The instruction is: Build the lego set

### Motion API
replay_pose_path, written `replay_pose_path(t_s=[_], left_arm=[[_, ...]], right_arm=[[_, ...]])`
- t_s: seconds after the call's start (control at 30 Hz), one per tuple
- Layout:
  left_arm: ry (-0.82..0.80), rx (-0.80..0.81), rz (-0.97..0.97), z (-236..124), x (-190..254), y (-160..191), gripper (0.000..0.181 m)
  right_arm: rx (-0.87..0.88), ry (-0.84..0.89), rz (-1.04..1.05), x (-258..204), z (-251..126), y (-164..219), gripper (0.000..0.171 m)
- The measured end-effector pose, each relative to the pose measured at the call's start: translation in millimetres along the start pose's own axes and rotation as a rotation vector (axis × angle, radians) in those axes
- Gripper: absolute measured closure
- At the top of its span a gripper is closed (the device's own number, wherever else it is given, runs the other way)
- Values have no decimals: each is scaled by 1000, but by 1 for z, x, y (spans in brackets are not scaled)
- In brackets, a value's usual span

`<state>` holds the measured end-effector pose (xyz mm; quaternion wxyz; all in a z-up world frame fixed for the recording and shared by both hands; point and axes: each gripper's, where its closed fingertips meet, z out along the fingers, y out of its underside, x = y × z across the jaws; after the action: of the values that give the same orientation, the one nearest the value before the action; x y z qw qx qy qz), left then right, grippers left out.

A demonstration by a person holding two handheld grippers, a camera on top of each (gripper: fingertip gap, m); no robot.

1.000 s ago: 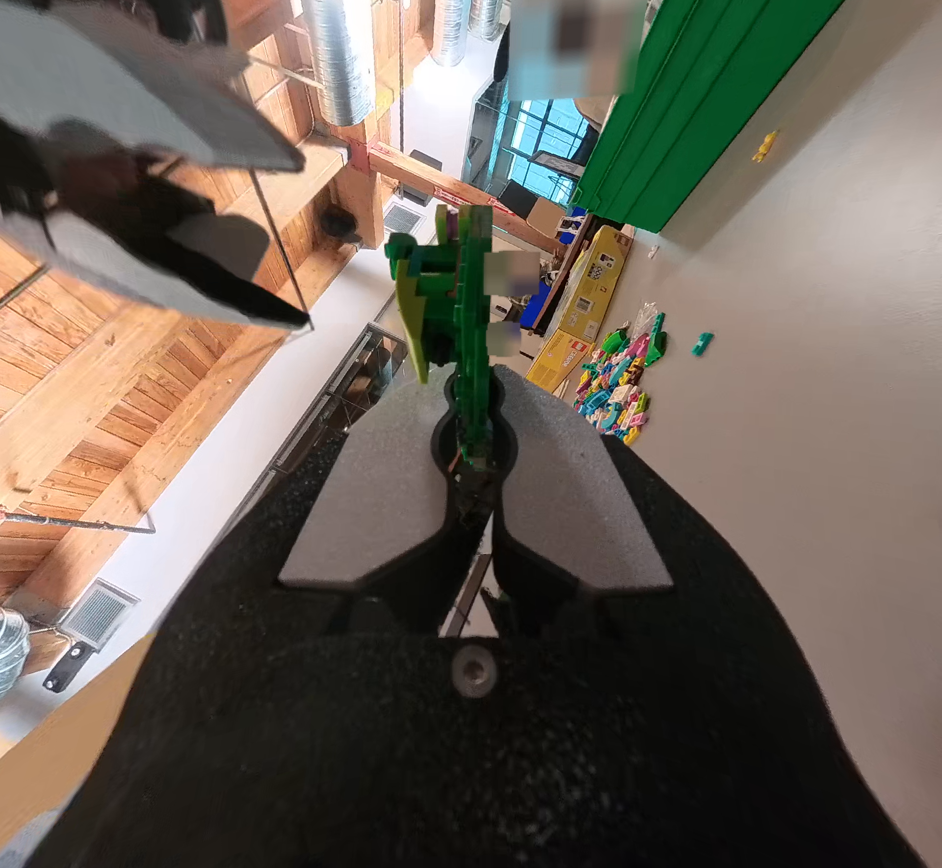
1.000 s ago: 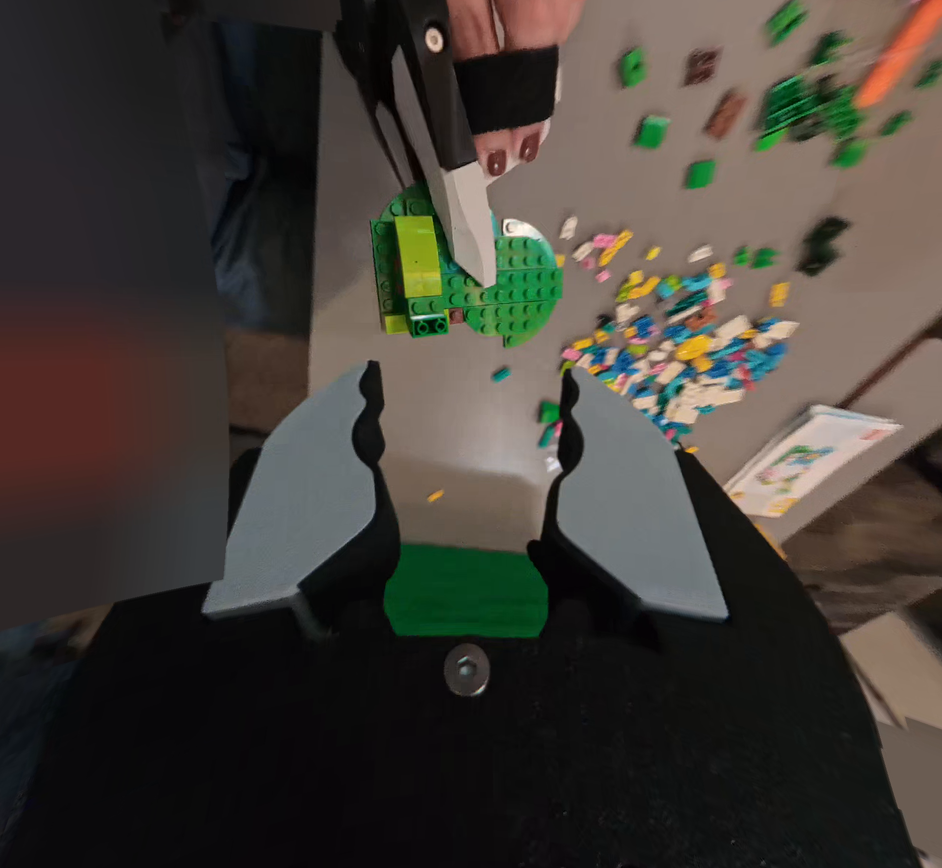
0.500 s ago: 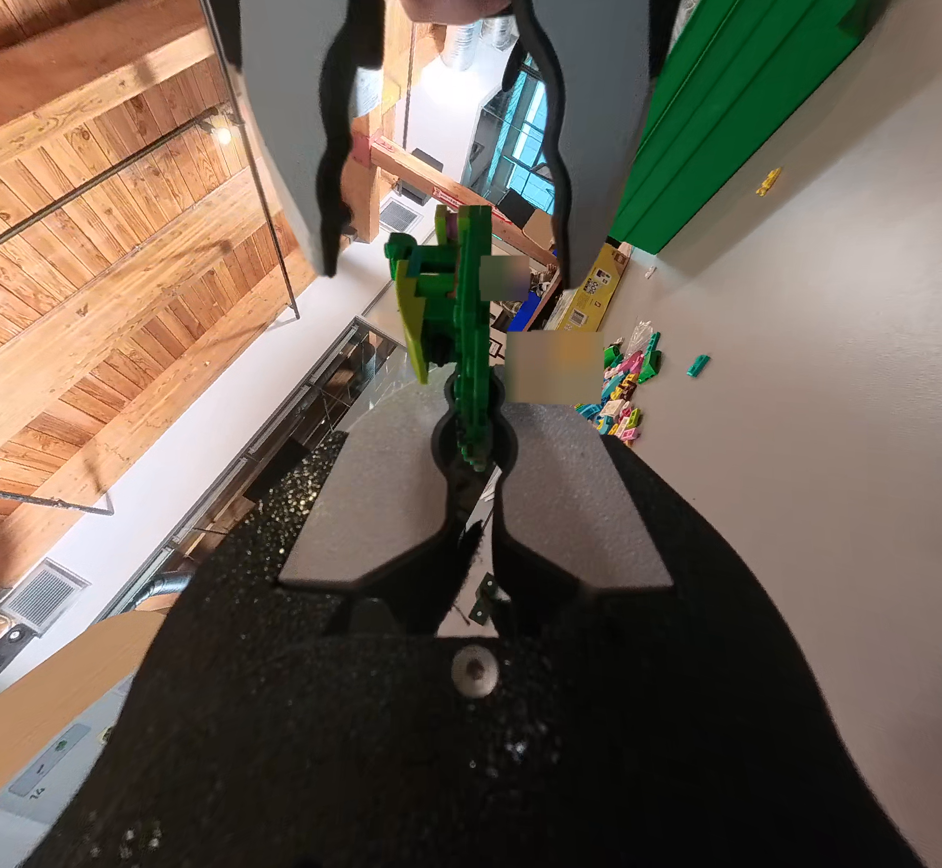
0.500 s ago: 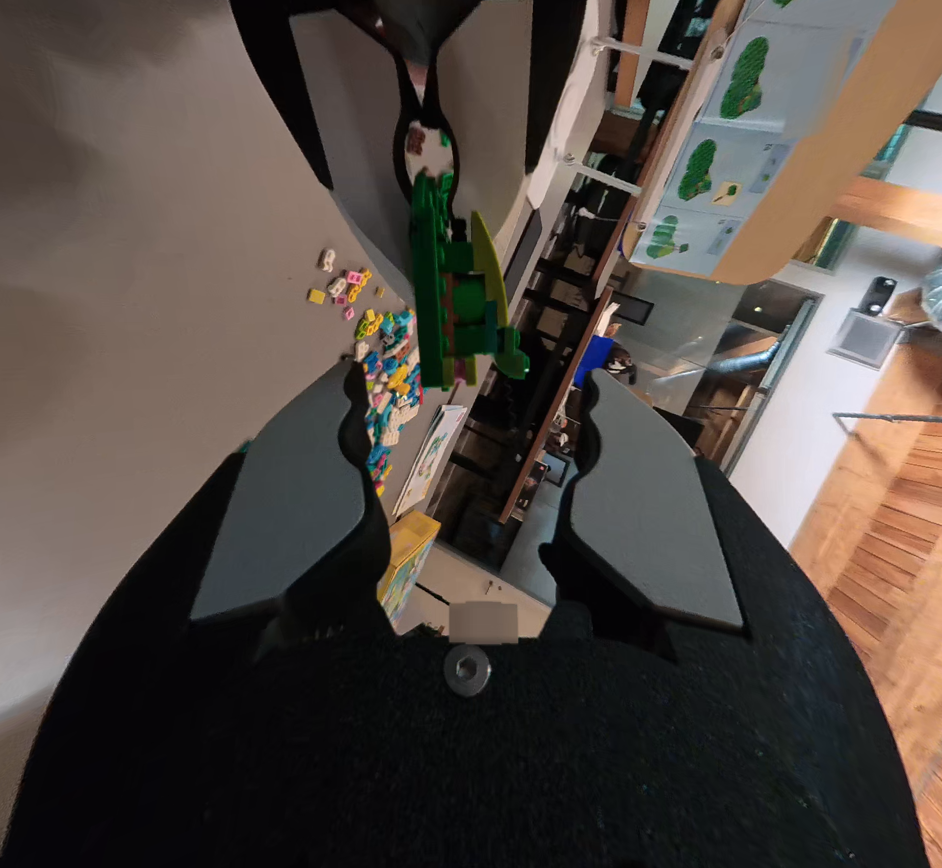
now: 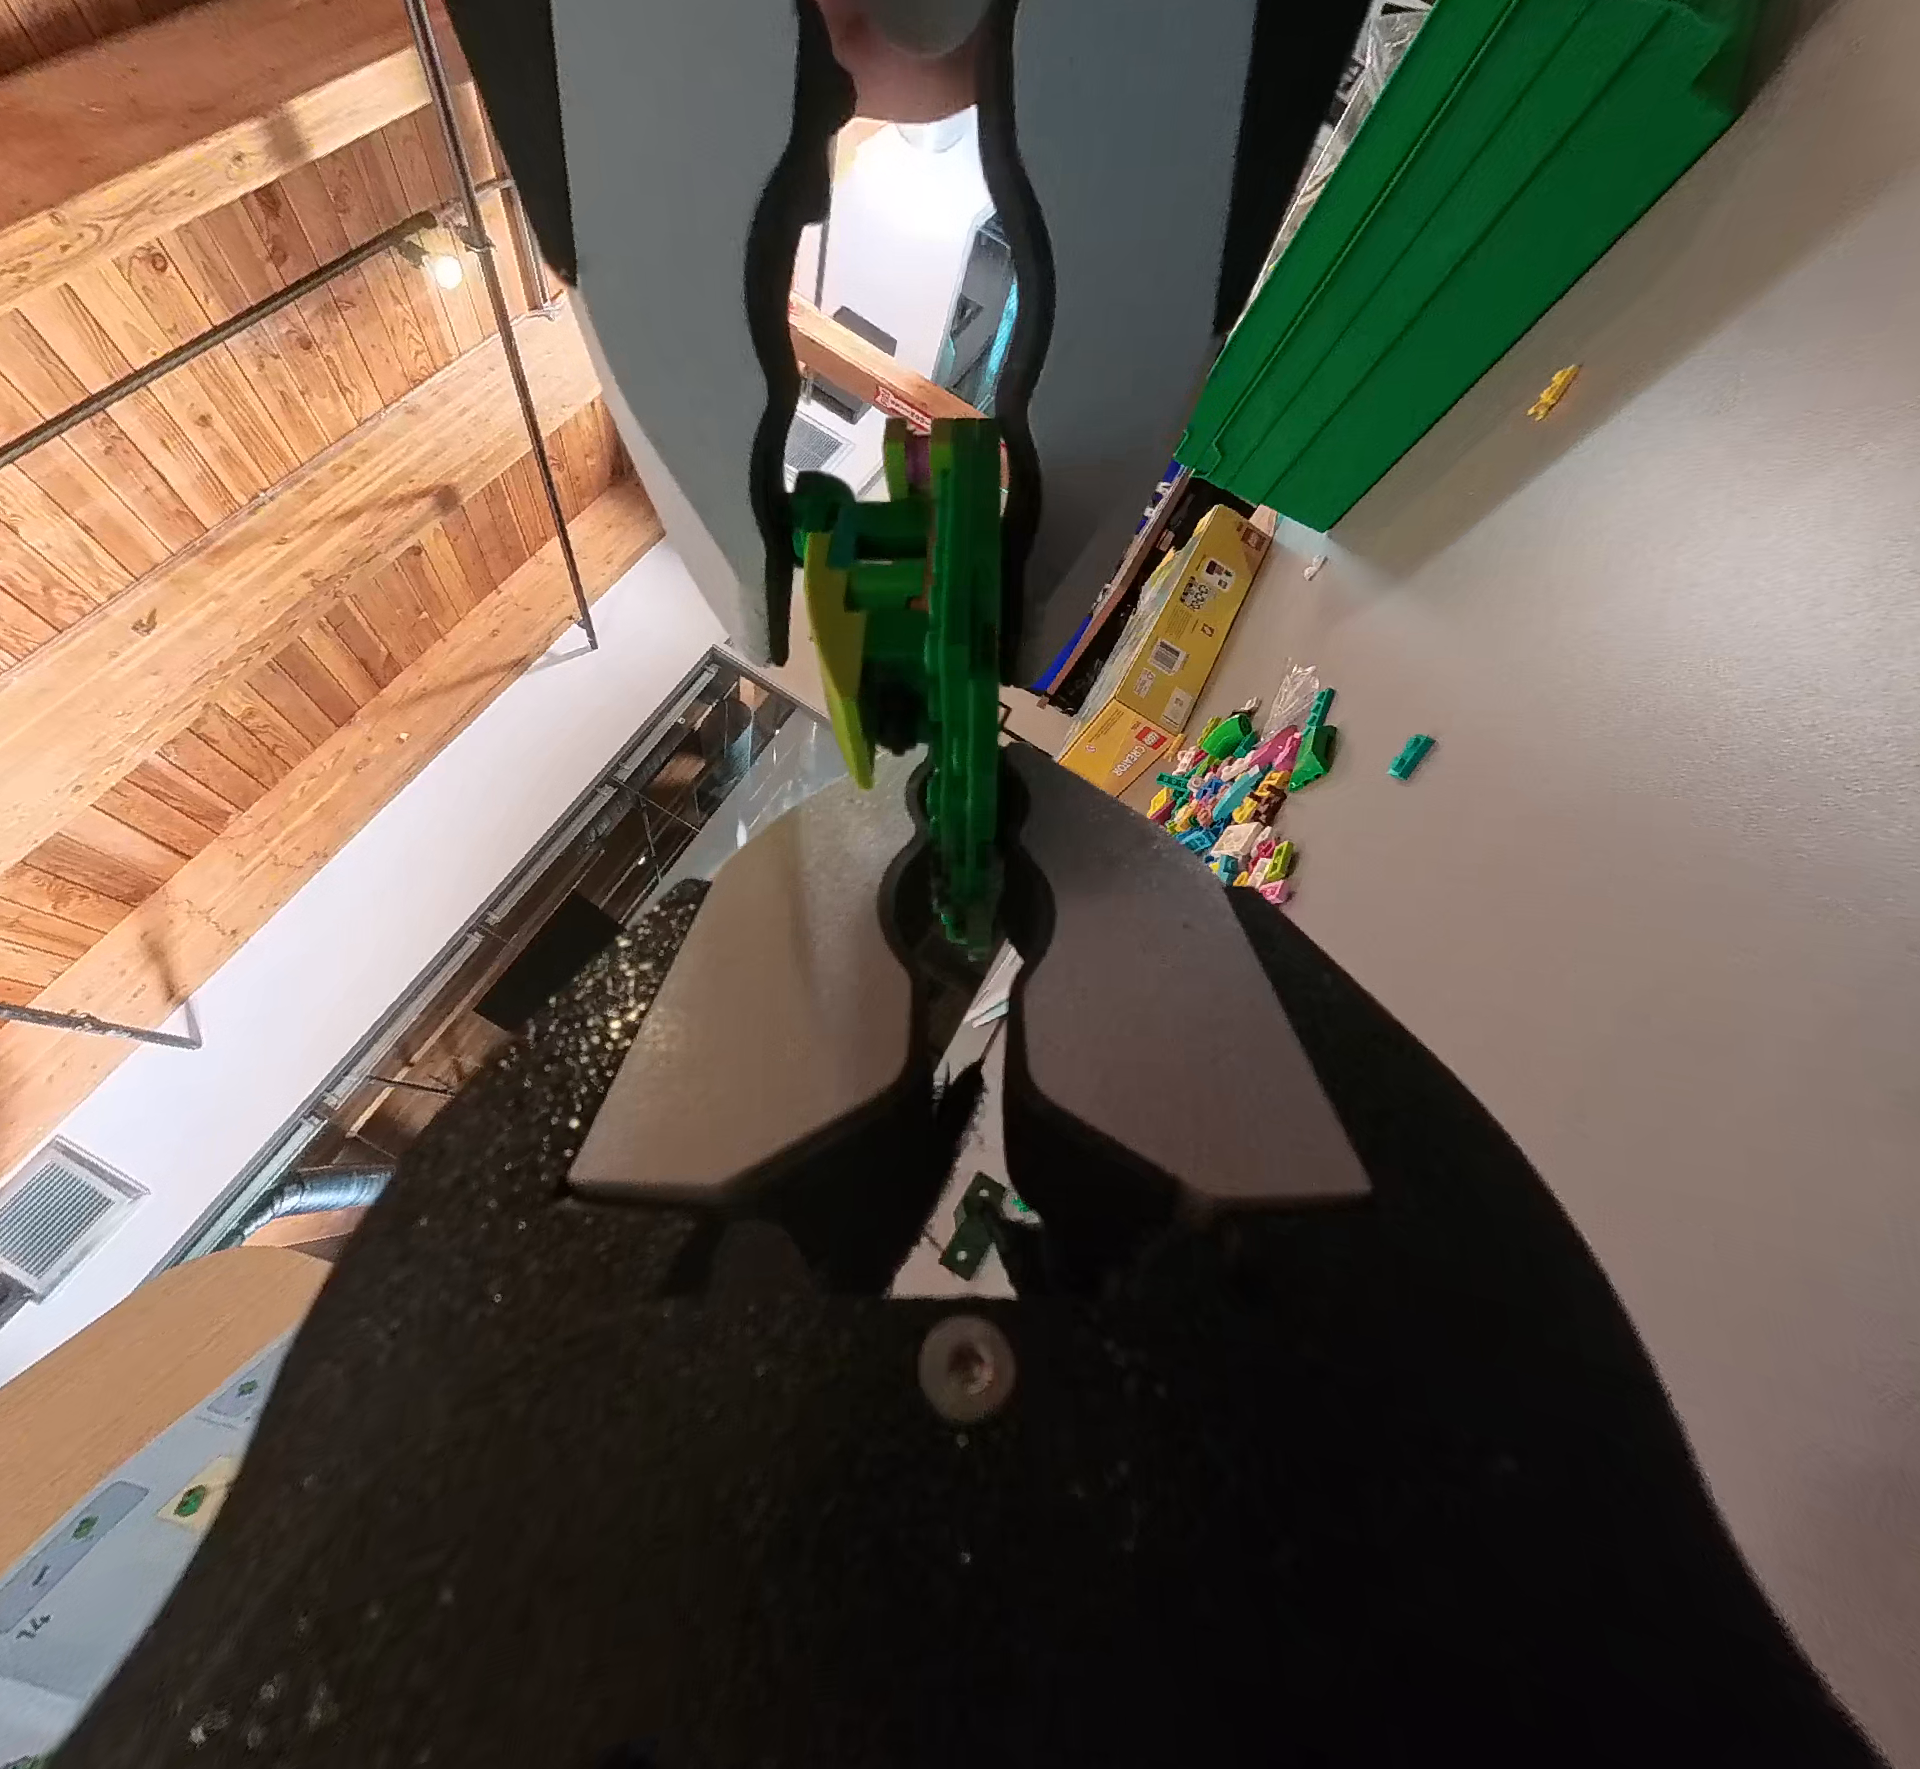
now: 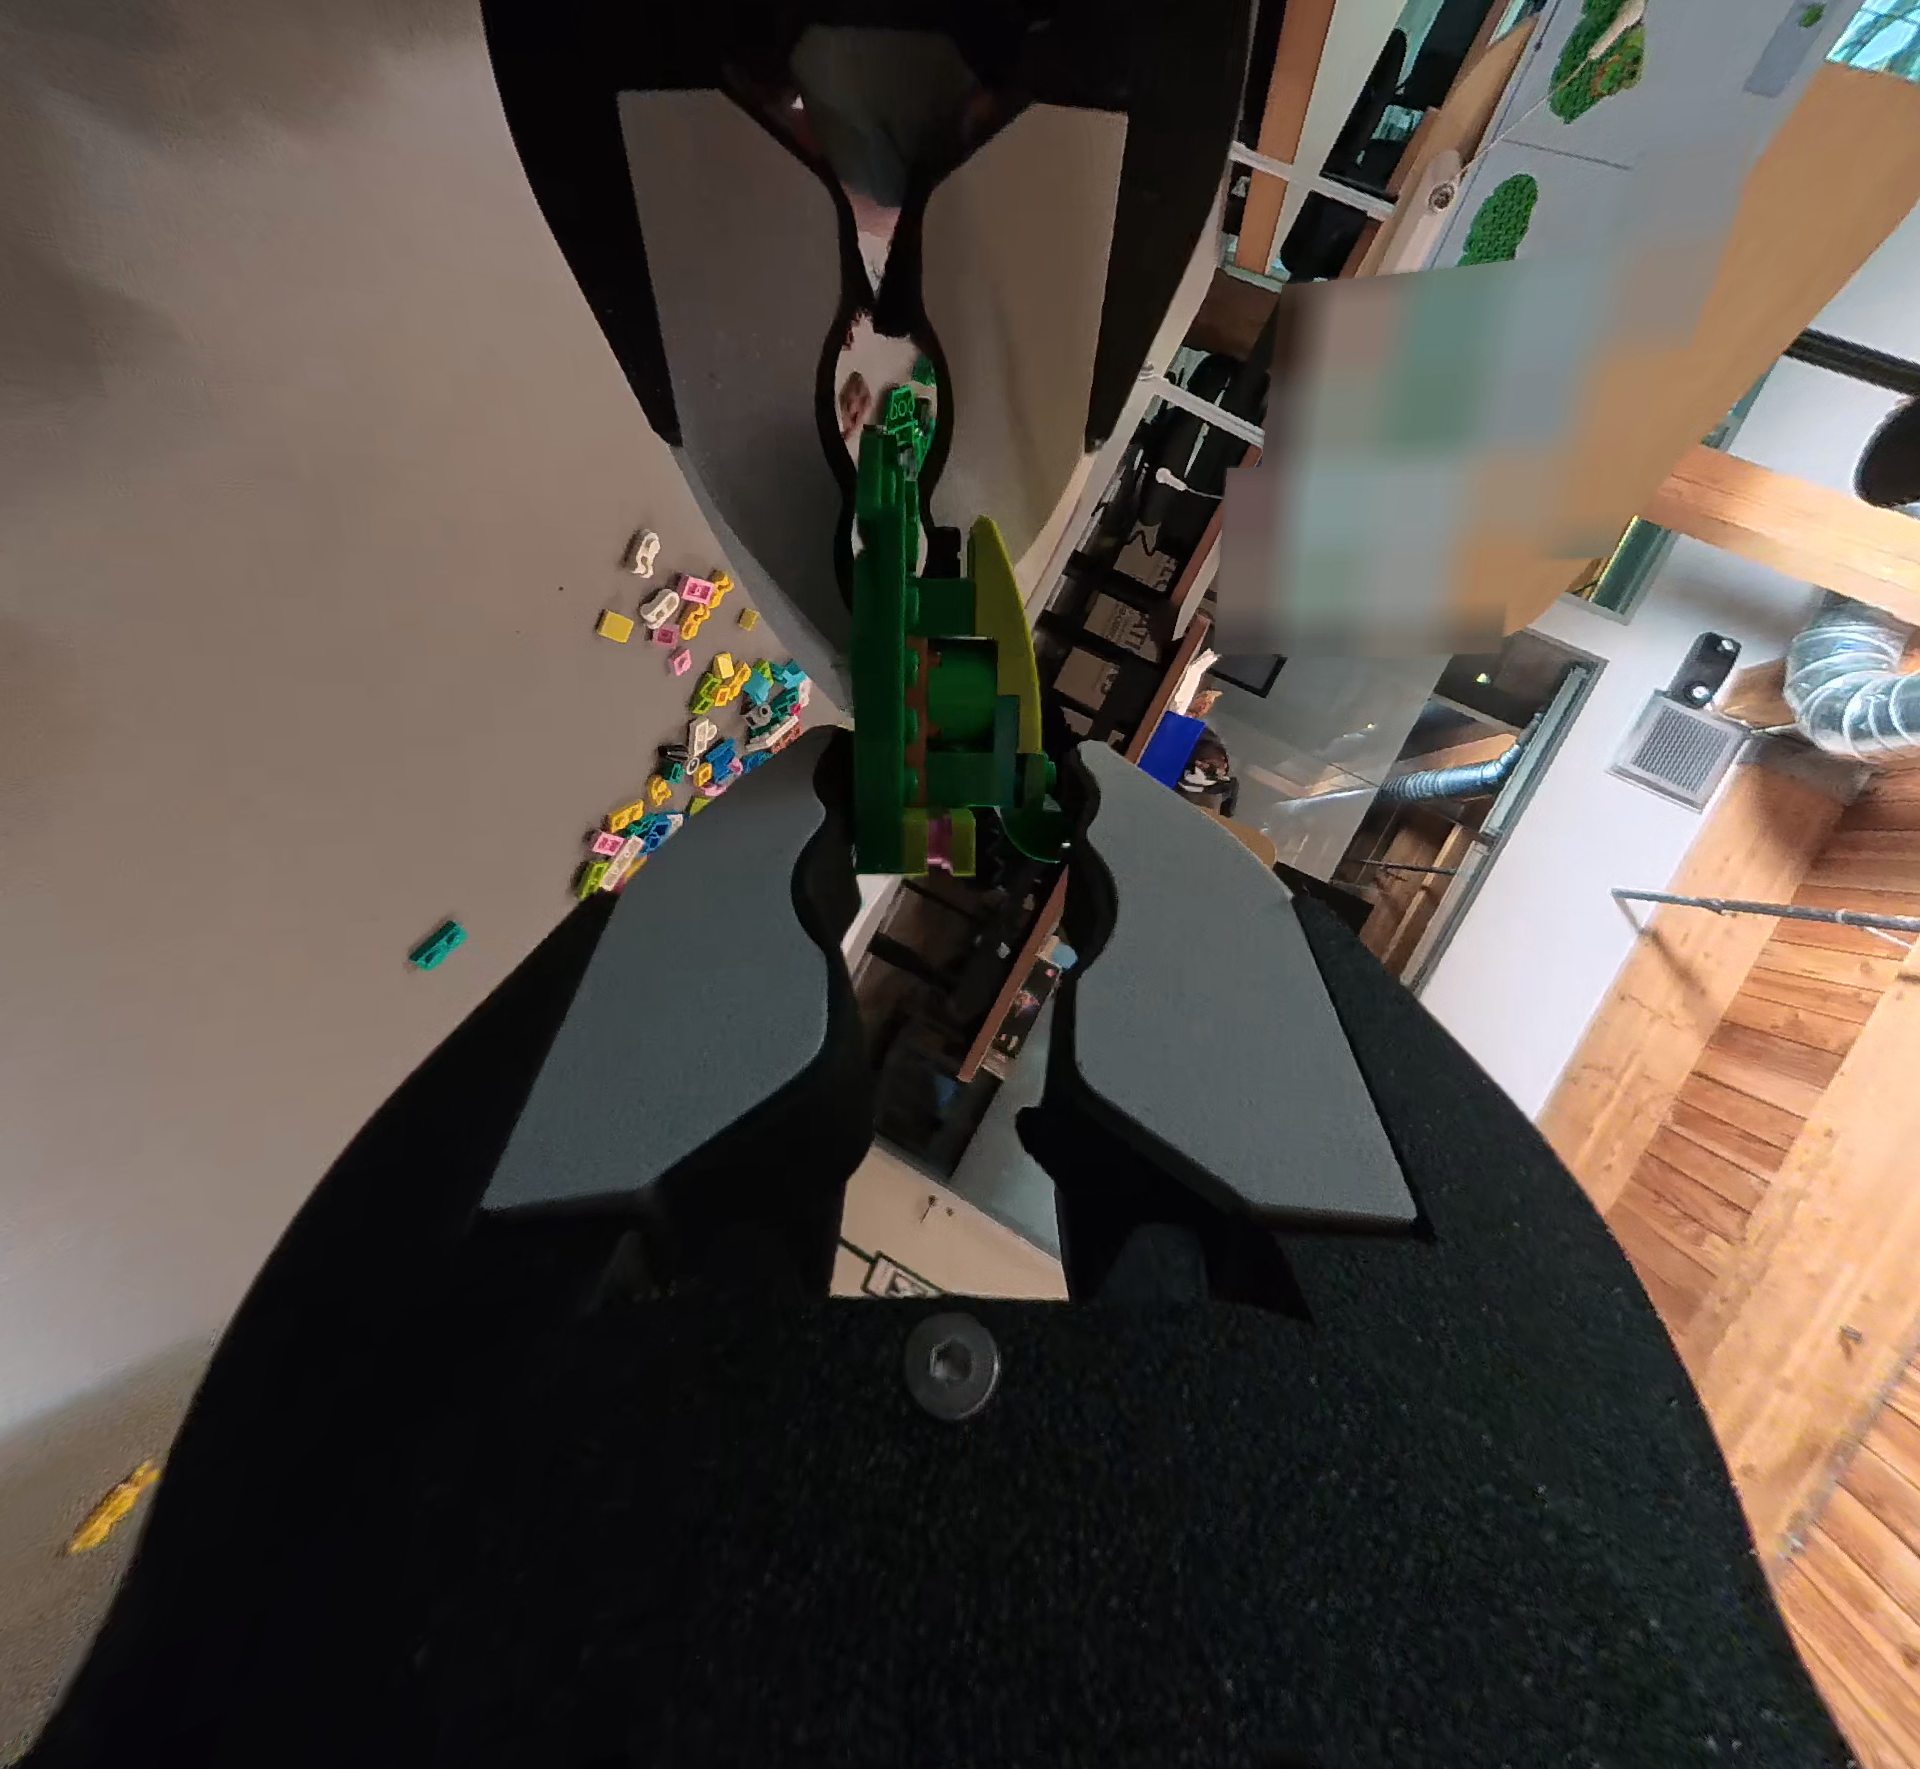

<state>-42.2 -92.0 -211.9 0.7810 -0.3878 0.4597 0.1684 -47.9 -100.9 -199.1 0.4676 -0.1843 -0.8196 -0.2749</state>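
Mid-frame in both wrist views: green lego build clamped edge-on in my left tongs, off the table.
L tongs clenched on the plate's lower edge so the studded side w/ the lime slope piece stays reachable; R tongs are spread, one finger each side of the build's far end, not gripping it. I'd guess that's to squeeze or re-grip. Count: 1 build, 2 tongs, 1 loose brick pile, 1 lone teal brick, 1 yellow box.
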Motion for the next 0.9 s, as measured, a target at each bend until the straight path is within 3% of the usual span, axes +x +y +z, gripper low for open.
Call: replay_pose_path(t_s=[0.33, 0.9], left_arm=[[-22, -10, 14, 0, -2, 1, 172], [89, -52, 12, 5, 16, 9, 173]], right_arm=[[10, -15, 22, 1, 1, 0, 140], [-6, -120, 66, -20, 7, 7, 135]])
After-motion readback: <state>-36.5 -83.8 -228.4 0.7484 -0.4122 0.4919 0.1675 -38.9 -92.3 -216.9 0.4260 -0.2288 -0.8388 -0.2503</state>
